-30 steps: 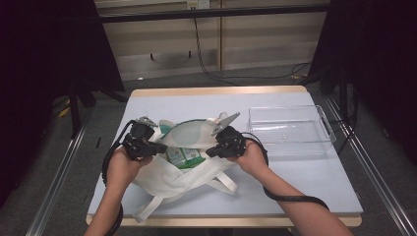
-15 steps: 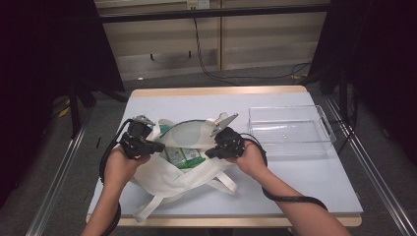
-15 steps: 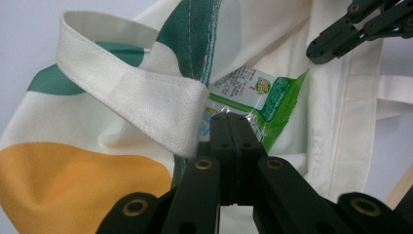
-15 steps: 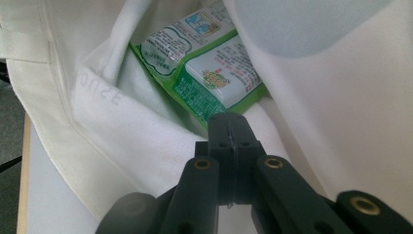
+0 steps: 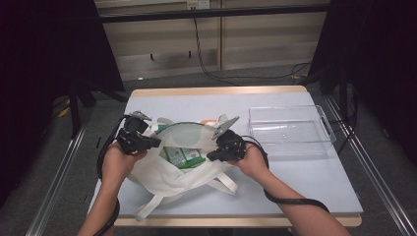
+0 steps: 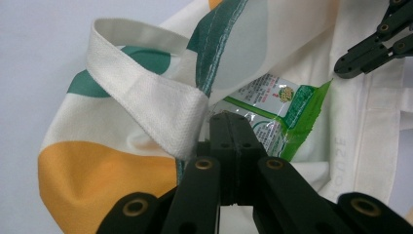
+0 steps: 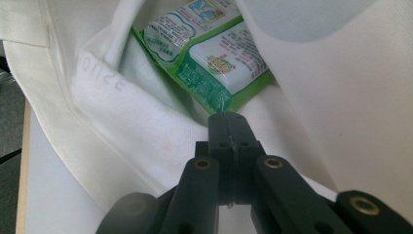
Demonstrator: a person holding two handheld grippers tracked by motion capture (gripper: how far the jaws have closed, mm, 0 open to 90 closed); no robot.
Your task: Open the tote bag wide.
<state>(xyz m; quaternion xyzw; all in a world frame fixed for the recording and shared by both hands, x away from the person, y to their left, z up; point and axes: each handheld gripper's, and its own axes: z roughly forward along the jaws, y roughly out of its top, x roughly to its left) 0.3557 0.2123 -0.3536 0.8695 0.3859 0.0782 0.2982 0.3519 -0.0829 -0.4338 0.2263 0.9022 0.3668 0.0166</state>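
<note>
One tote bag, two green packets, one clear tray

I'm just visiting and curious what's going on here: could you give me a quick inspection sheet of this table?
Surface: pale blue table, wooden edge.
Job's things: cloth tote bag lying with its mouth held open; green snack packets inside.
Clutter: clear plastic bin to the right of the bag, looks empty.
Grippers: left gripper and right gripper, one at each side of the bag's mouth, fingers shut; whether they pinch cloth is unclear.
Cables: black cable along the right forearm; more on the floor behind.
Surroundings: dark curtains, metal rails.
</note>
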